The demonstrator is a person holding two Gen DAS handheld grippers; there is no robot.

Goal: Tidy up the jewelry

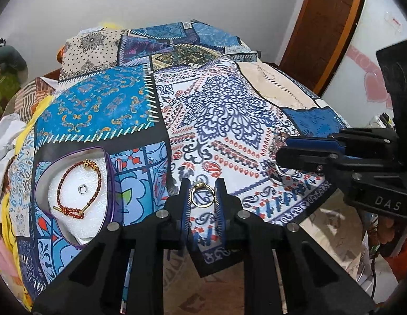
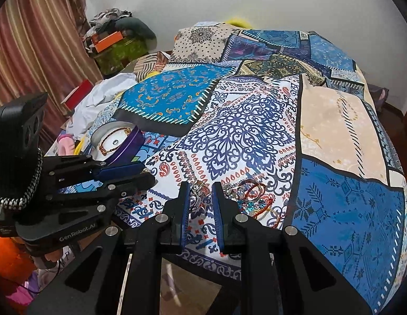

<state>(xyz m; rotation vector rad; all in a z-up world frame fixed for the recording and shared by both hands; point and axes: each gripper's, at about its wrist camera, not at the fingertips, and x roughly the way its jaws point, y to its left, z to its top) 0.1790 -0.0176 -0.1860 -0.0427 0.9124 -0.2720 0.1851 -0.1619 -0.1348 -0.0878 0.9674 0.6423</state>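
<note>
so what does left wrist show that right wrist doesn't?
Only left wrist: a gold ring held between the left gripper's fingers, and the wooden door at right.

Only right wrist: a jewelled silver ring between the right gripper's fingers, a pile of loose rings and bangles on the cloth beside it, striped curtains at left.

Both: the patchwork cloth, the purple-rimmed tin with the red braided bracelet lying on its white insert, and each shows the other gripper from the side.
</note>
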